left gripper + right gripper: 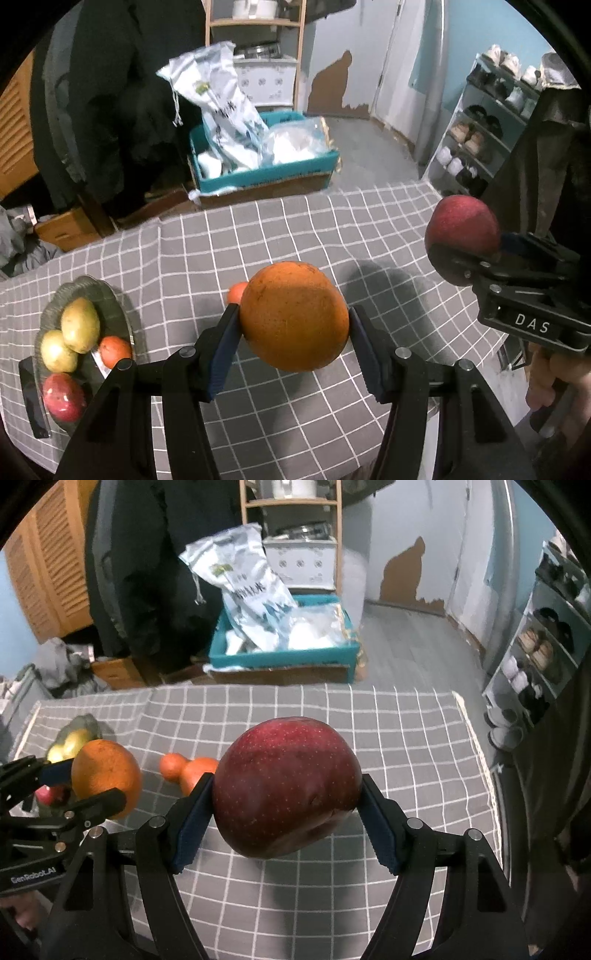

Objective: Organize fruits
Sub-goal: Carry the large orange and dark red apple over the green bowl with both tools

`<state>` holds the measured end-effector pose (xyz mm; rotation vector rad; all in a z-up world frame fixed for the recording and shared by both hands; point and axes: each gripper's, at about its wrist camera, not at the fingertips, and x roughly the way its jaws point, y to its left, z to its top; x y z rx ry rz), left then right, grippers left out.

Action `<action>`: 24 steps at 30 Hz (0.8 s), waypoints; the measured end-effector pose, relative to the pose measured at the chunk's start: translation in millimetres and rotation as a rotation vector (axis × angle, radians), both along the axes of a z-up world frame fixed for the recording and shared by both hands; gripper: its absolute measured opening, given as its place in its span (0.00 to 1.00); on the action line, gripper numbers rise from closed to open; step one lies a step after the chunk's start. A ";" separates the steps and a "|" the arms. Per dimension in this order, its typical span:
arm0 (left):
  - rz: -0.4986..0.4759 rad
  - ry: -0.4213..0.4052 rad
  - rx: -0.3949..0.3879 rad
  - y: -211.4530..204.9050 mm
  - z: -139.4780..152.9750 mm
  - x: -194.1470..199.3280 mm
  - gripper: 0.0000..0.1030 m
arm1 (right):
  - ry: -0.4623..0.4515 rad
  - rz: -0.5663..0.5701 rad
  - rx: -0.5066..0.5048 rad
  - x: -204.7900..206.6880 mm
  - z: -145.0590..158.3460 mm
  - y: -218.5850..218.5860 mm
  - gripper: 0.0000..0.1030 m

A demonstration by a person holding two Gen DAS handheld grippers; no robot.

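Fruits being sorted – plate [48, 314] at far left carrying two yellow-green fruits, a small orange one and a red one. Left tool [291, 332] clenching the big orange [293, 317] above the checked surface [388, 229]; right tool [286, 794] clamping the red apple [286, 786], also aloft. Risking a slip – round skins on narrow pads – or crowding the plate and knocking fruit off. Two small oranges [184, 768] lying loose.
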<state>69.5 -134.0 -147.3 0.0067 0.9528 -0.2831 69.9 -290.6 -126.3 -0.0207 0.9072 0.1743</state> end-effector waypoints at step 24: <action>0.080 -0.185 -0.028 55.8 67.8 -28.0 0.58 | -0.194 0.078 0.053 -25.1 79.9 35.5 0.73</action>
